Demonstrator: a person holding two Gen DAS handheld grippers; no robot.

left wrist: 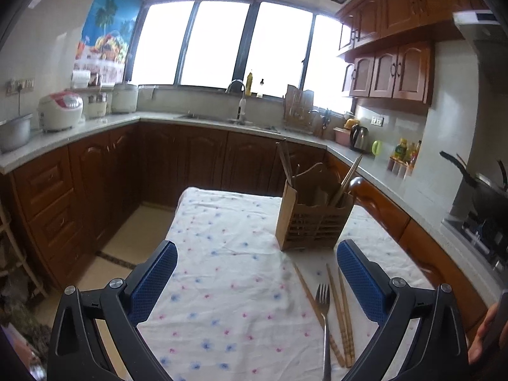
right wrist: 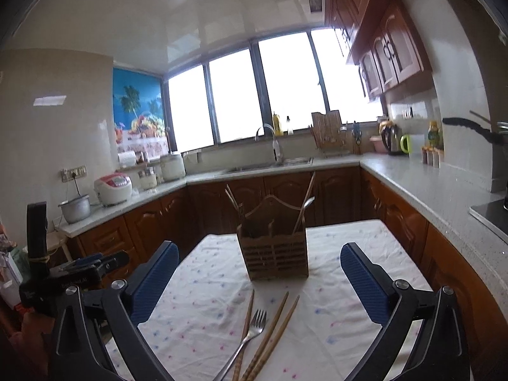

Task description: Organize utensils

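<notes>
Room: a kitchen with brown wood cabinets, a grey counter along three walls, and a wide bright window behind the sink.
Left counter: a white rice cooker with a red lid, and a metal pot beside it.
Table: covered with a white tablecloth with small blue and pink flowers.
Left gripper: its two blue-padded fingers are spread wide above the cloth and hold nothing.
Utensil holder: a brown wooden caddy with slatted sides, upright near the far middle of the table; some chopsticks and a spoon stand in it.
Loose chopsticks: three lie flat on the cloth in front of the holder, one to the left of the fork and two to the right, close together.
Fork: a metal one, flat on the cloth, tines towards the holder, lying across the left chopstick.
Right gripper: fingers also wide apart, nothing between them; it hangs above the loose utensils.
Right counter: a kettle and bottles stand near the corner.
</notes>
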